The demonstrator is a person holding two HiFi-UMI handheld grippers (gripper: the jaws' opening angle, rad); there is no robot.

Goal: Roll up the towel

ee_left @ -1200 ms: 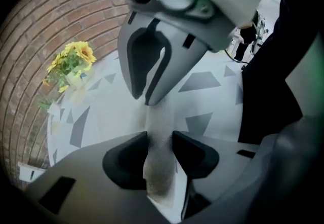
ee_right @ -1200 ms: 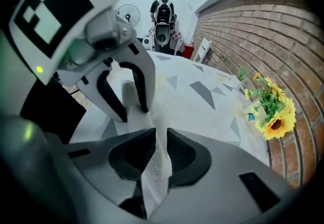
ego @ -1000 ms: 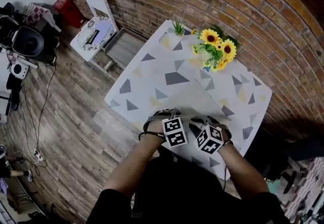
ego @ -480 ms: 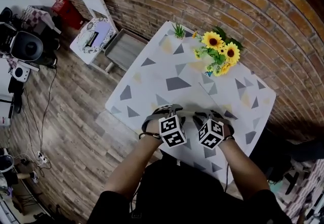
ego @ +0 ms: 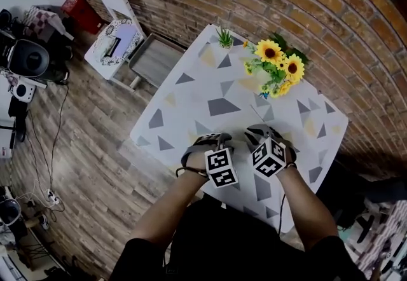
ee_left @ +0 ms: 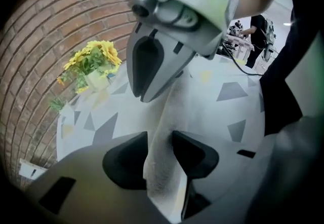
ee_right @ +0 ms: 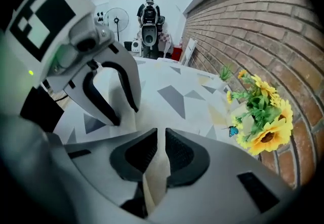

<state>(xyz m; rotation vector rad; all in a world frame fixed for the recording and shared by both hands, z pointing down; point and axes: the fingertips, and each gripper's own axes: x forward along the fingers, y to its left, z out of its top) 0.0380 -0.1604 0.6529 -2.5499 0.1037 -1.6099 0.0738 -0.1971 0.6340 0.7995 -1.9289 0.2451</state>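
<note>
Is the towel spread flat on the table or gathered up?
Gathered up: a bunched fold of towel is pinched by the left hand-held gripper.

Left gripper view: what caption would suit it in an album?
Left gripper pinches the white towel between its fingers on a patterned table, sunflowers behind.

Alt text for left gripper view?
The left gripper pinches a fold of white cloth towel between its dark fingers. Above, the right gripper, its fingers just closing, grips the same towel; yellow sunflowers stand by a brick wall.
</note>
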